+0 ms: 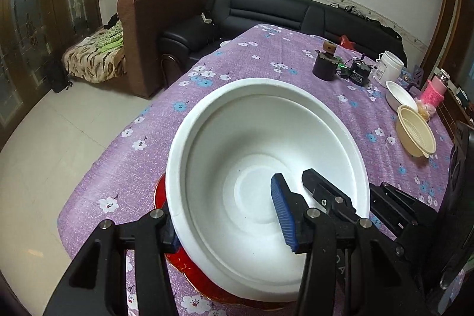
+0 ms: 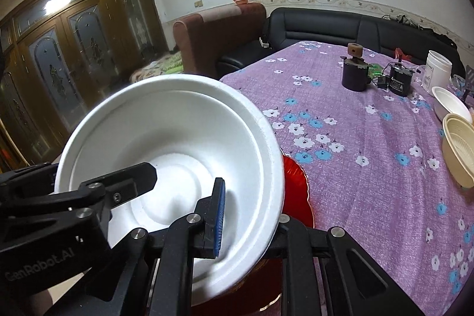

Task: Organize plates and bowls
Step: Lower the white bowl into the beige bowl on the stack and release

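A white foam bowl (image 1: 266, 144) sits tilted over a red plate (image 1: 177, 259) at the near edge of the desk (image 1: 266, 55), which wears a purple flowered cloth. Both tools reach into the bowl.

In the left wrist view the left tool (image 1: 228, 230) straddles the bowl's near rim: one finger lies outside the wall, against it at the lower left, and the blue-padded finger (image 1: 283, 215) is inside, with a wide gap between them. The fingers stand apart, not pinching the wall. Beside the blue pad, a black finger of the right tool (image 1: 320, 188) pokes into the bowl from the right.

In the right wrist view the right tool (image 2: 251, 221) spans the bowl's right rim, its blue pad (image 2: 217, 218) inside and its other finger outside and mostly hidden behind the wall. Whether it clamps the rim cannot be told. The left tool's black finger enters the bowl from the left.

The red plate shows only as a sliver under the bowl, on its right side in the right wrist view.

Well beyond the bowl, toward the desk's far right, a cream bowl (image 1: 414, 132) rests just beside a second white bowl (image 1: 400, 96). Behind those stand a white jar (image 1: 389, 65), a dark cup (image 1: 324, 67) and a small black device (image 1: 360, 73). Past the desk is a black sofa (image 1: 281, 11).
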Motion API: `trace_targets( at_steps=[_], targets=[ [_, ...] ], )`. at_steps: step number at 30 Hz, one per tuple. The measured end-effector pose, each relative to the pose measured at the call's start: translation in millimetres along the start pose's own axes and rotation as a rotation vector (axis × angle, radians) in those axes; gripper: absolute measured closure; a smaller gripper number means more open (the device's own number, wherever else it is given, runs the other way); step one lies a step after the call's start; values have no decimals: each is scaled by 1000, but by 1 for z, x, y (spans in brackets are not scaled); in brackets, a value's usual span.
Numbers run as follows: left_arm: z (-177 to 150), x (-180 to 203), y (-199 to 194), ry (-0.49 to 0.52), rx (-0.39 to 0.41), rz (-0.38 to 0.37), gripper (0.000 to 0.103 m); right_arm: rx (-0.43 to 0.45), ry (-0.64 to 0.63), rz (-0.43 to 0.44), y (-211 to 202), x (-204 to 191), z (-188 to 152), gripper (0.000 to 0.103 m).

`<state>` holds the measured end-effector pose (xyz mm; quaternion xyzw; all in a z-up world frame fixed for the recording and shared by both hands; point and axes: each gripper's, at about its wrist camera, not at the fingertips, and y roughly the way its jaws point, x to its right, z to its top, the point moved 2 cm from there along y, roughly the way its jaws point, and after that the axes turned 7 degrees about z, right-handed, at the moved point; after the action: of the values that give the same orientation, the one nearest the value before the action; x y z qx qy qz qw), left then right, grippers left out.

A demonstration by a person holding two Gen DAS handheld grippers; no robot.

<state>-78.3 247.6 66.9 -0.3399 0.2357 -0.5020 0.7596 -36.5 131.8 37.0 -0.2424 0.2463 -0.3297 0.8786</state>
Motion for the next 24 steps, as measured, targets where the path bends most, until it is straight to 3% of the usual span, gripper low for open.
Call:
trace_targets(
  at_steps=[9,12,17,24],
  targets=[
    [2,-1,11,-20,-4,19,48,42,-57,-26,2,-3,-6,82],
    [3,-4,10,-39,7,26,37,53,-50,-13,0,-1,-6,69],
    [5,-5,1,-43,52,42,27,113,-52,-22,-10,-2,-6,43],
    [7,-6,-1,-30,67,67,25,187,-27,-64,-25,6,-3,35]
  ],
)
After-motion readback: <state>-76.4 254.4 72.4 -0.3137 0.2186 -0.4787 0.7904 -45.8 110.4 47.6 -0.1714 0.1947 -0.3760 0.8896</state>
